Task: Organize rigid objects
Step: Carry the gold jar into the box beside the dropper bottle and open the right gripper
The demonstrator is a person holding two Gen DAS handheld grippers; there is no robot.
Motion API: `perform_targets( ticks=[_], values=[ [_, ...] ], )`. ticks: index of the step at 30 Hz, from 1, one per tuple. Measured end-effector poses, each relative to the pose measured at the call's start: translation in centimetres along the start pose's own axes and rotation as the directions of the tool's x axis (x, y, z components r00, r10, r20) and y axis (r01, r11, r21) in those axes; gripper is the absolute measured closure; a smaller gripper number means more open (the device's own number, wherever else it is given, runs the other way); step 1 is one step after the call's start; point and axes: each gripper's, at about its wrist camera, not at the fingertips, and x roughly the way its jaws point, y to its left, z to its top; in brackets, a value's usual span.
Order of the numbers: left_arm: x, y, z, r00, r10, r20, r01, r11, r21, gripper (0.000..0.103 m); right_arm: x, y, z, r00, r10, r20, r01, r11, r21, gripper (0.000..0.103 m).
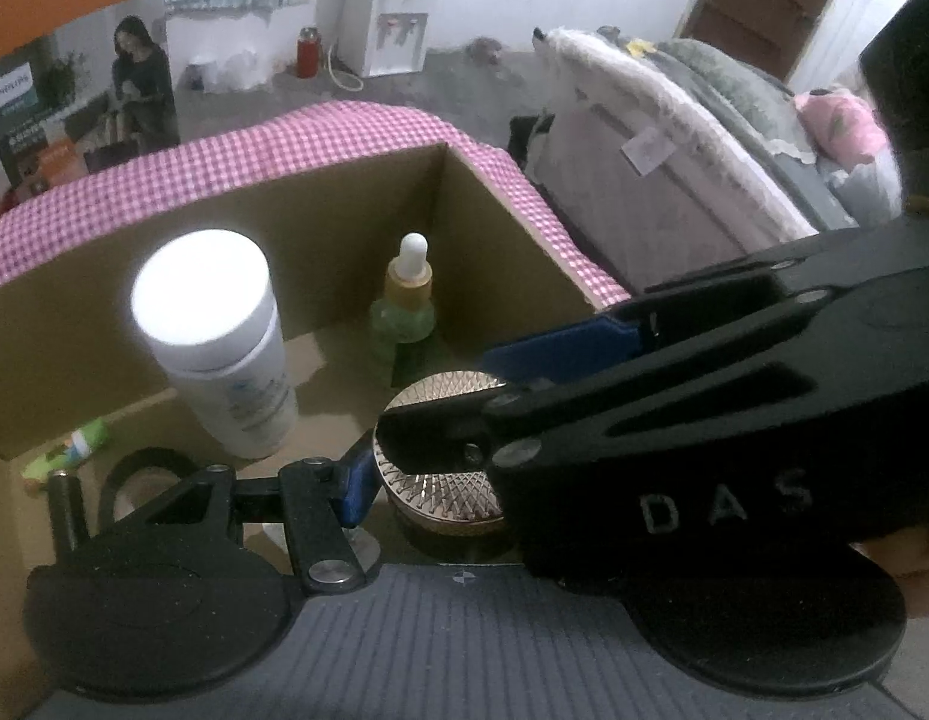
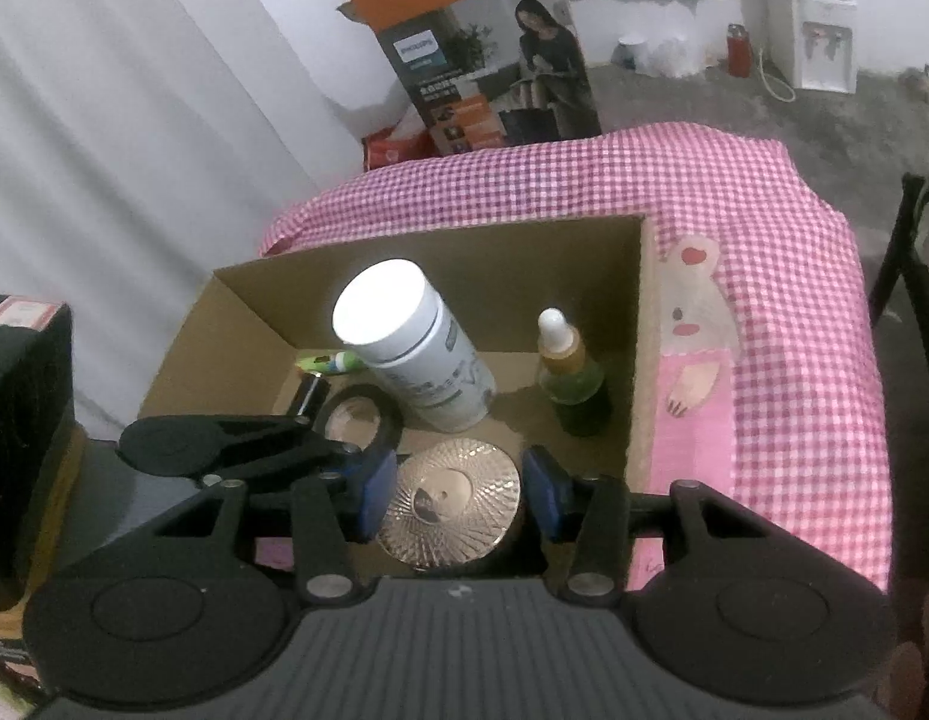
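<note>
A round jar with a ribbed gold lid (image 2: pixel 449 498) (image 1: pixel 440 468) sits low at the near side of an open cardboard box (image 2: pixel 494 258) (image 1: pixel 320 228). My right gripper (image 2: pixel 458 495) (image 1: pixel 488 390) is shut on it, a blue pad on each side of the lid. My left gripper (image 1: pixel 452 480) grips it crosswise. Its left pad (image 1: pixel 356 480) presses the jar's side, and its other finger is hidden under the right gripper. Inside the box stand a white bottle (image 2: pixel 416 348) (image 1: pixel 218 348) and a green dropper bottle (image 2: pixel 569 372) (image 1: pixel 404 312).
On the box floor lie a black tape ring (image 2: pixel 359 414), a small green tube (image 2: pixel 326 363) and a short black cylinder (image 2: pixel 311 393). The box rests on a pink checked cloth (image 2: pixel 764 300). A tall printed carton (image 2: pixel 494 78) stands behind, a black box (image 2: pixel 20 420) at left.
</note>
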Motion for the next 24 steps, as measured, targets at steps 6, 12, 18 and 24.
perform_targets(
  ticks=[6,12,18,24],
  values=[
    [0.4,0.0,0.3,1.0,0.0,0.0,0.0,1.0,-0.006,0.045,0.4,-0.3,0.6,1.0,-0.001,0.001,0.001,1.0,-0.014,0.053],
    [-0.5,-0.3,0.2,1.0,0.01,0.021,-0.01,1.0,0.011,0.042,-0.3,-0.5,0.5,1.0,0.016,0.016,-0.016,1.0,0.006,0.052],
    [-3.8,-0.5,-0.6,0.993,0.043,0.114,-0.049,0.997,0.054,0.032,-1.7,1.0,0.3,0.998,0.018,0.056,-0.016,0.999,-0.034,0.052],
    [-6.1,-0.1,-2.2,0.975,0.152,0.161,-0.17,0.98,0.104,0.029,-1.9,2.9,0.9,0.998,0.026,0.06,-0.021,0.996,-0.088,0.053]
  ],
)
